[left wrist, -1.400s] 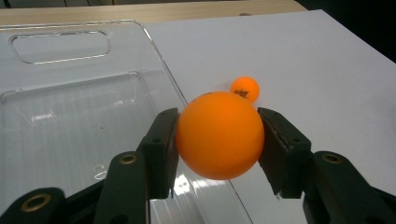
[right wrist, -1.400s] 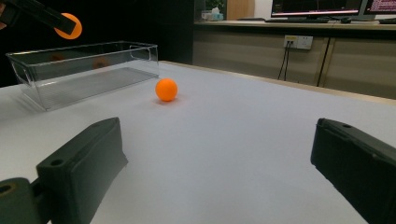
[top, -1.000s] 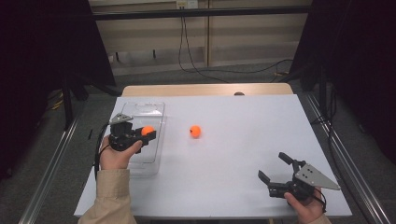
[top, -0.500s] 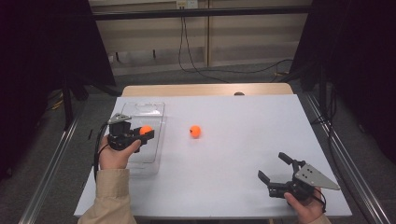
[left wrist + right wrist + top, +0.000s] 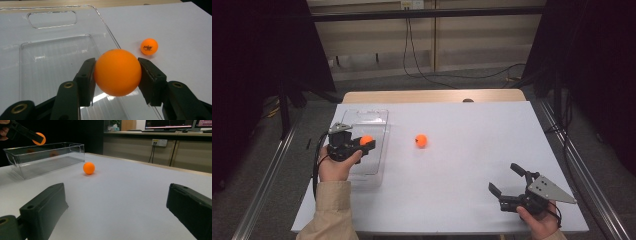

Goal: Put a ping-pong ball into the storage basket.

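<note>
We hold an orange ball (image 5: 117, 72) between the jaws of our left gripper (image 5: 362, 144), one black pad pressed on each side of it, so the jaws are pinching the ball at its widest part and stand as far apart as the ball is wide. The ball is round and has no long axis or heading we can tell. It hangs above the clear plastic bin (image 5: 57, 45), over the bin's near right corner as the left gripper view gives it, and in the right gripper view it sits clear above the bin's rim. The bin is a long box whose long axis runs away from our left jaws, its handle cut-out at the far end. A second orange ball (image 5: 421, 140) lies on the white table (image 5: 472, 150), beyond the left jaws and to their right, just outside the bin wall, its printed mark turned toward the left gripper. Our right gripper (image 5: 508, 186) rests low near the table's edge, its jaws spread wide with nothing between them, the second ball well ahead of them.
</note>
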Available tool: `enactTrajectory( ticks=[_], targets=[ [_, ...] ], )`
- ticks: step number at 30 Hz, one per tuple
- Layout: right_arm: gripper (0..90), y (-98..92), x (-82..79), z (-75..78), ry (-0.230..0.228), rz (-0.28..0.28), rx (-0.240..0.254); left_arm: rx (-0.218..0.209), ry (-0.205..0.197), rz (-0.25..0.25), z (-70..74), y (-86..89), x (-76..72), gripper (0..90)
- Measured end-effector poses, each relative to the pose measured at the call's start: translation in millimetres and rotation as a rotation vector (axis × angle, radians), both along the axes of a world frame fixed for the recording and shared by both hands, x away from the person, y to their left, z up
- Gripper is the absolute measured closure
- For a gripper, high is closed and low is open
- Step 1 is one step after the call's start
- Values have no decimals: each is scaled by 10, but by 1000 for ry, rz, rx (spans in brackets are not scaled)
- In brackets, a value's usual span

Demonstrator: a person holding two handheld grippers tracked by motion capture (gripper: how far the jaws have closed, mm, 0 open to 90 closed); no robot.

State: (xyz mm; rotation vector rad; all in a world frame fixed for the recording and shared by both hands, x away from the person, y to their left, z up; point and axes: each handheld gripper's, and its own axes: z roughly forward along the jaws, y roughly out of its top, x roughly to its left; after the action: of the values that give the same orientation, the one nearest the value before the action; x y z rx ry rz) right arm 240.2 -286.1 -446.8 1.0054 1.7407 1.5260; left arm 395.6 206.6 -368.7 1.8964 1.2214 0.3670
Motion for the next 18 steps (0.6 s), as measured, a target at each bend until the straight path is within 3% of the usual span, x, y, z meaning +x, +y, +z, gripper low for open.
enactTrajectory(
  ticks=[18],
  targets=[
    [21,1,-3,1,0,2,1,31,1,12,-31,3,9,511]
  ],
)
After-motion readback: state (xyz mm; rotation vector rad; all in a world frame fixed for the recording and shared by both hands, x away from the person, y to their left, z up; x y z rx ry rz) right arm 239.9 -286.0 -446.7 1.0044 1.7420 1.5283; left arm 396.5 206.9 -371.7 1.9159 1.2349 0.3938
